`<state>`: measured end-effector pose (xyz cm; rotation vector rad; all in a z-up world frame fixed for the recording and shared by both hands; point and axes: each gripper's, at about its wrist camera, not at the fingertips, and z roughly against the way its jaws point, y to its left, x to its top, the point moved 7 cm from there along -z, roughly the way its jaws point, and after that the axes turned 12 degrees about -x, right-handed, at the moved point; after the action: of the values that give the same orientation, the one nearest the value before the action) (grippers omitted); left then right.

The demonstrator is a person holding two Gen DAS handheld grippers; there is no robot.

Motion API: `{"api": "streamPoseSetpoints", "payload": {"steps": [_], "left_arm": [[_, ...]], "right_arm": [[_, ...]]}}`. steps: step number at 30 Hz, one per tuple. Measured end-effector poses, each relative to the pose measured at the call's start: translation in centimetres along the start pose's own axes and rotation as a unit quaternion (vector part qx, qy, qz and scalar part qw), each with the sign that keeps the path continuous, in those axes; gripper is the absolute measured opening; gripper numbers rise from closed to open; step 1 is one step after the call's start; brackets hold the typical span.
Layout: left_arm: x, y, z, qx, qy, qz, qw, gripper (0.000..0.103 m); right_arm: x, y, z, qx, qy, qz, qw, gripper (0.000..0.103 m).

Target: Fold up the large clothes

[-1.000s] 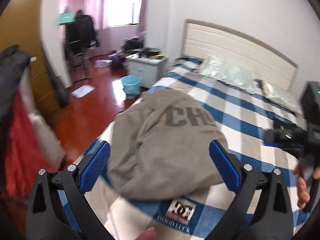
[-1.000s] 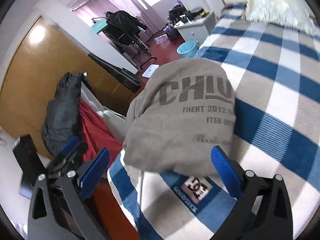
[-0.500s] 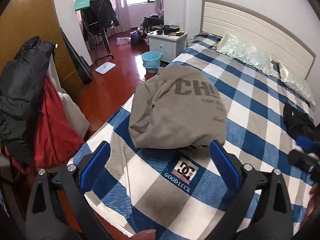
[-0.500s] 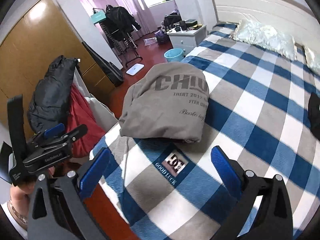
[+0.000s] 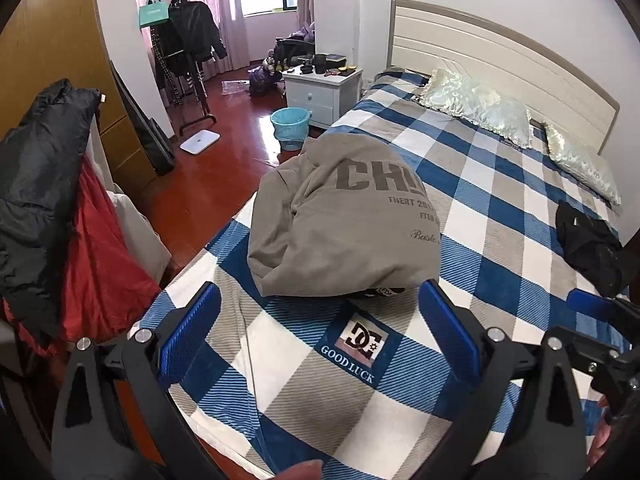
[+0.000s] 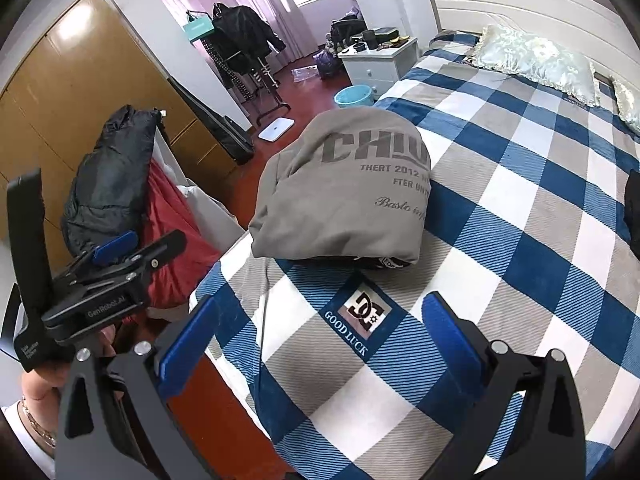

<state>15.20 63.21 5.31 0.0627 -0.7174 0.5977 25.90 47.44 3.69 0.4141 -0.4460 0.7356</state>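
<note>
Now the grey top (image 5: 344, 220) lies folded into a thick bundle on the bed (image 5: 500, 208), near the left edge of the checked blanket (image 5: 400, 420). Its printed side faces up, with dark block letters toward the far end and smaller lines of text under them. A bit of dark cloth with a label peeks out from under its near hem. Just near of the bundle, the blanket carries a square logo patch (image 5: 362, 338) reading GOOD LUCK.

Both tools hover over the near part of the bed, apart from the top. The left hand-held gripper (image 5: 316, 332) is spread wide, its blue pads empty, with the logo patch showing between them. The right hand-held gripper (image 6: 320, 332) is likewise wide apart and holds nothing. In the right wrist view the left tool appears at the left, gripped by a hand (image 6: 48, 376) with a chain at the wrist; in the left wrist view the right tool's blue tip shows at the right edge.

Farther on the bed, two shiny pillows (image 5: 480, 108) rest against the headboard (image 5: 500, 52), and a black garment (image 5: 588, 240) lies at the right side. Left of the bed, a black coat (image 5: 36, 176) and a red one (image 5: 100, 264) are draped over something hidden. On the red floor (image 5: 224, 168) beyond stand a blue bin (image 5: 290, 124), a white nightstand (image 5: 320, 92) and a rack with dark clothes (image 5: 192, 36).
</note>
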Motion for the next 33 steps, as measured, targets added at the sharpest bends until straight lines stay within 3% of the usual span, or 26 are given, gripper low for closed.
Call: {"api": "streamPoseSetpoints", "payload": {"steps": [33], "left_arm": [[1.4,0.5,-1.4,-0.026,0.001,0.0,0.9997,0.097]], "right_arm": [[1.5,0.9,-0.4,-0.01,-0.008,-0.002,1.0,0.099]]}}
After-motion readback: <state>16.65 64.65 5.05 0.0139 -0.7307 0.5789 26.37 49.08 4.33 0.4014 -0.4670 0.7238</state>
